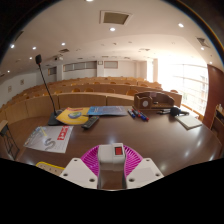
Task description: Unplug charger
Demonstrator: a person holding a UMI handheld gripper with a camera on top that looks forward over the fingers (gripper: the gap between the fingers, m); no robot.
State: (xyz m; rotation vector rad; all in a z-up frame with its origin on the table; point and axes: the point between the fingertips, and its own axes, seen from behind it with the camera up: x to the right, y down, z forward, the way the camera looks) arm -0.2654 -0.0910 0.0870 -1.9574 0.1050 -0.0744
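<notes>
A small white charger block [110,162] with a red square mark [118,151] on its top sits between my two fingers. My gripper [111,160] is shut on it: the pink pads [92,157] fan out on both sides and press against its sides. The white fingertips [80,172] show below it. The charger is held over the near edge of the dark table [150,135]. I see no socket or cable; whatever is under the block is hidden.
Beyond the fingers, the table holds a printed sheet [50,138], a yellow object [72,117], a blue sheet [108,111], pens [138,115], a brown box [152,100] and a notebook [188,122]. A microphone stand [40,66] rises at the left. Rows of wooden seats fill the hall behind.
</notes>
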